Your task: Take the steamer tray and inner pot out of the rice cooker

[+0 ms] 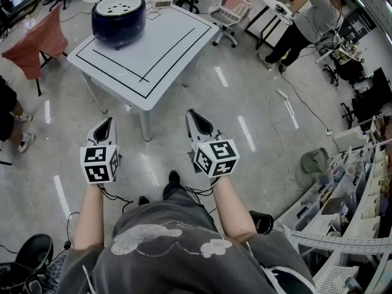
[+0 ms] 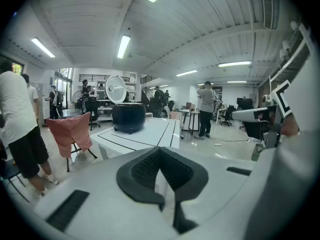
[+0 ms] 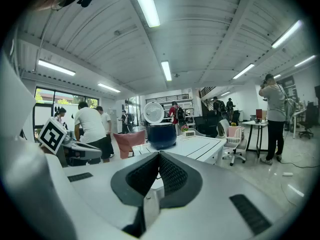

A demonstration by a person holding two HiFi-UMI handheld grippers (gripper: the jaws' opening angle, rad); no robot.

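A dark blue rice cooker (image 1: 119,18) stands with its round white lid up on the far left part of a white table (image 1: 160,59). A white perforated steamer tray (image 1: 120,4) shows in its top. The same rice cooker (image 2: 128,117) appears small in the left gripper view, and the rice cooker (image 3: 162,135) also shows in the right gripper view. My left gripper (image 1: 104,129) and right gripper (image 1: 196,122) are both shut and empty. They hang side by side over the floor, well short of the table's near corner.
The table is marked with black lines. A red-draped chair (image 1: 37,41) stands left of the table, a white office chair (image 1: 229,14) beyond its right side. A person (image 1: 306,23) bends at desks at the back right. Shelving (image 1: 355,213) runs along the right.
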